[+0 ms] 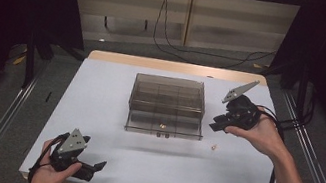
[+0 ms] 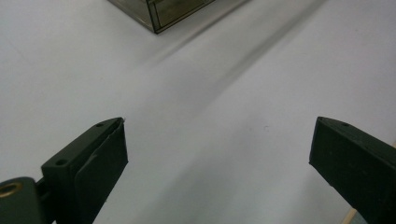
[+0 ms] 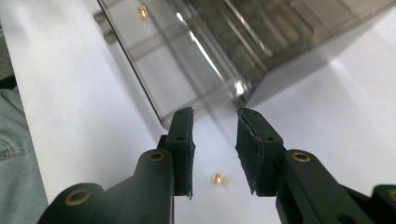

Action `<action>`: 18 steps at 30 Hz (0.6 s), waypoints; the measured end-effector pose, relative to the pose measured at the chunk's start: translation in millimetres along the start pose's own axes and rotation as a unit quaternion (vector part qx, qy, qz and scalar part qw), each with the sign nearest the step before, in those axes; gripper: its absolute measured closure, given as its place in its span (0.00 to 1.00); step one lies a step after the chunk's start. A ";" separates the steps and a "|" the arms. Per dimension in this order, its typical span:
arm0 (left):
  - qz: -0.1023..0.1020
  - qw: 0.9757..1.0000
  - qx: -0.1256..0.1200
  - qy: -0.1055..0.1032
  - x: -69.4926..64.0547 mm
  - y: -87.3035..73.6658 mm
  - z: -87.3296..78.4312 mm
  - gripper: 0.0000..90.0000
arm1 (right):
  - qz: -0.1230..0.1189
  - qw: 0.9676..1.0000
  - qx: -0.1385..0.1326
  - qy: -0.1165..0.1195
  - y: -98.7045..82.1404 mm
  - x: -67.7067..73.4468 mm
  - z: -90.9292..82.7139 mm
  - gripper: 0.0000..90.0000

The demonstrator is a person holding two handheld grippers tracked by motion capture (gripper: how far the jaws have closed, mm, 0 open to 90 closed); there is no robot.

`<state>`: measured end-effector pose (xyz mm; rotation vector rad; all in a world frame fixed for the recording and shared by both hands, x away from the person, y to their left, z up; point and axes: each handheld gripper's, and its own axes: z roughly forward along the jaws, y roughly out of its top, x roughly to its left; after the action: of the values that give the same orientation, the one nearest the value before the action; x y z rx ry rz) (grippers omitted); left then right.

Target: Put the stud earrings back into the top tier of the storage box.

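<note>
On the white tabletop [image 1: 96, 110], near the middle: a smoky clear plastic box [image 1: 167, 105] with inner compartments, lid swung up and back, front section lying flat toward the person, probably left open so small parts can be dropped in. One small brass piece [image 1: 162, 125] already inside a front compartment; a second brass piece [image 1: 214, 147] loose on the tabletop, just off the box's front right corner. Right tongs [image 1: 218, 124] held low and tilted down beside that corner, apparently lined up for a pick. In the right gripper view, right tongs [image 3: 215, 140] partly apart with a narrow gap, nothing clamped between them, the loose brass piece [image 3: 218, 178] lying on the surface below and between the two pads, not touching either. Left tongs [image 1: 97, 166] parked near the front left edge, well apart from box and pieces, seemingly idle and out of the way. In the left gripper view, left tongs [image 2: 217, 154] spread wide and empty, only a corner of the box [image 2: 159, 14] far ahead.
</note>
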<state>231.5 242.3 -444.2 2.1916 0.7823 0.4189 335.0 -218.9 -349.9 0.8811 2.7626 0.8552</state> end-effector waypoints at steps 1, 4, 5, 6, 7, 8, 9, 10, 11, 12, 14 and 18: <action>-0.001 1.000 -0.002 -0.001 -0.5 0.0 0.0 0.05 | 0.002 1.000 0.006 -0.003 -2.8 -0.7 -0.1 0.74; -0.003 1.000 -0.006 -0.004 -0.3 -0.3 0.4 0.05 | 0.006 1.000 0.017 -0.006 -10.7 -2.2 1.0 0.75; -0.002 1.000 -0.003 -0.003 0.1 -0.2 -0.2 0.05 | 0.011 1.000 0.023 -0.006 -13.2 -2.8 1.2 0.75; -0.003 1.000 -0.003 -0.004 0.5 -0.3 -0.2 0.05 | 0.015 1.000 0.026 -0.006 -15.8 -3.2 2.2 0.75; -0.004 1.000 -0.003 -0.006 0.9 -0.5 0.1 0.05 | 0.017 0.999 0.032 -0.006 -18.1 -3.6 3.4 0.75; -0.003 1.000 -0.003 -0.005 0.9 -0.6 0.2 0.05 | 0.018 0.999 0.038 -0.007 -21.0 -4.7 5.2 0.76; -0.003 1.000 -0.003 -0.006 0.8 -0.6 0.1 0.05 | 0.018 0.999 0.041 -0.007 -22.6 -5.3 6.6 0.76; -0.003 1.000 -0.002 -0.004 0.5 -0.4 -0.2 0.05 | 0.023 0.999 0.046 -0.007 -24.6 -5.4 8.4 0.76; -0.003 1.000 -0.002 -0.004 0.3 -0.3 -0.4 0.05 | 0.026 0.998 0.052 -0.005 -26.5 -5.5 10.7 0.76; -0.005 1.000 -0.005 -0.005 -0.2 -0.3 -0.1 0.05 | 0.026 0.998 0.058 -0.006 -28.2 -5.5 13.5 0.77; -0.004 1.000 -0.007 -0.006 -0.4 -0.3 -0.2 0.05 | 0.022 0.997 0.073 -0.007 -31.4 -5.4 19.2 0.78; -0.003 1.000 -0.005 -0.004 0.0 -0.4 -0.8 0.05 | 0.012 0.995 0.098 -0.007 -36.3 -5.4 31.9 0.79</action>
<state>231.0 243.0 -444.0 2.1796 0.7809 0.4094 330.1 -231.0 -396.8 0.9471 2.8657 0.5842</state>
